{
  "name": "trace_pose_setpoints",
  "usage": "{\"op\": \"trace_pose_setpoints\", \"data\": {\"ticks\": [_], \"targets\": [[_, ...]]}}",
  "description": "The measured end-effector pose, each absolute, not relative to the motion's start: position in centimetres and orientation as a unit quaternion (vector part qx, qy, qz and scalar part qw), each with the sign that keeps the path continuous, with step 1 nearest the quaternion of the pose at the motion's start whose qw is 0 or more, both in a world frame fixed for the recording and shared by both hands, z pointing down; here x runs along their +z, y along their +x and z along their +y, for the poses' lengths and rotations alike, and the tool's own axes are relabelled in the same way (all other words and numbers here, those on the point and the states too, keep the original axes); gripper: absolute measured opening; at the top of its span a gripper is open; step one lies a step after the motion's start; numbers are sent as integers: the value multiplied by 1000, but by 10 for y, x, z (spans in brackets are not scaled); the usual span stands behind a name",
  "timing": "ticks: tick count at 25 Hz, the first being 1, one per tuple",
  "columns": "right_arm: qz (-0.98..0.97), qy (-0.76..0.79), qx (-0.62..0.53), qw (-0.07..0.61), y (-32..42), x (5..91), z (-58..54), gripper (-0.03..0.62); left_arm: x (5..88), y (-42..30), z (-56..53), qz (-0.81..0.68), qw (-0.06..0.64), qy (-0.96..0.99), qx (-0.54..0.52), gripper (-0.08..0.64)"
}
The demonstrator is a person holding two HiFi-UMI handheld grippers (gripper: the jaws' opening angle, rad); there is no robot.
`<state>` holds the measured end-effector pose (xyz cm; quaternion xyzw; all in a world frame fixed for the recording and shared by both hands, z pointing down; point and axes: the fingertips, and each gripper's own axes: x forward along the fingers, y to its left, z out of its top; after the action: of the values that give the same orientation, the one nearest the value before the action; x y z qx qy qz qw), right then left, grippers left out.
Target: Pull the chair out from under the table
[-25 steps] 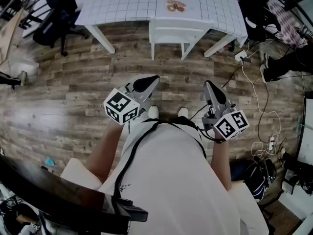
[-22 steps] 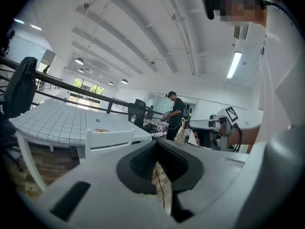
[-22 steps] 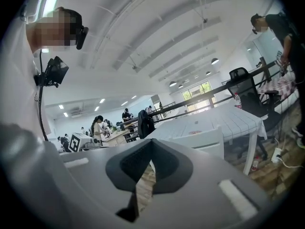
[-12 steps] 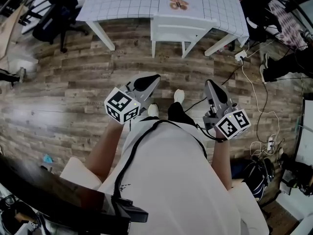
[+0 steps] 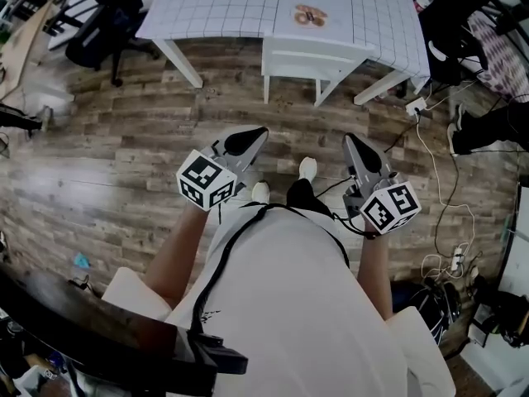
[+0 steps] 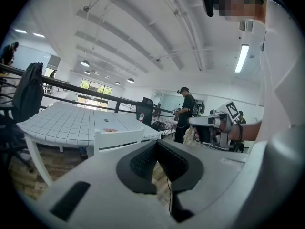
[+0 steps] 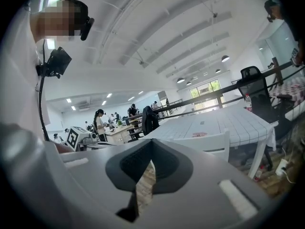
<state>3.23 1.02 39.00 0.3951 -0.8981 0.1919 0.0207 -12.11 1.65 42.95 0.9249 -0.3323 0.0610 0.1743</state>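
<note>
The white wooden chair (image 5: 318, 55), backrest running left-right under the white gridded tabletop (image 5: 231, 7), sits well above the left gripper (image 5: 261, 131) and right gripper (image 5: 350, 141), both with fingers pressed together, empty.

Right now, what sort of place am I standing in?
Probably a big open lab or shared workspace: a grid-topped table with a white chair tucked under, a power strip trailing cables across the wood floor, and other people working at desks beyond.

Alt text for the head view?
A person holds the left gripper and right gripper, both shut and empty, above a wood floor, facing a white chair tucked under a grid-patterned table; neither touches it.
</note>
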Motion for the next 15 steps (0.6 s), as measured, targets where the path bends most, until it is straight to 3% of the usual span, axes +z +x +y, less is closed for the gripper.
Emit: {"op": "trace_pose_setpoints", "data": {"ticks": [15], "targets": [[-913,361,186,37,112,398,-107,8,420,-39,-103,-368,160,914,69,8]]}}
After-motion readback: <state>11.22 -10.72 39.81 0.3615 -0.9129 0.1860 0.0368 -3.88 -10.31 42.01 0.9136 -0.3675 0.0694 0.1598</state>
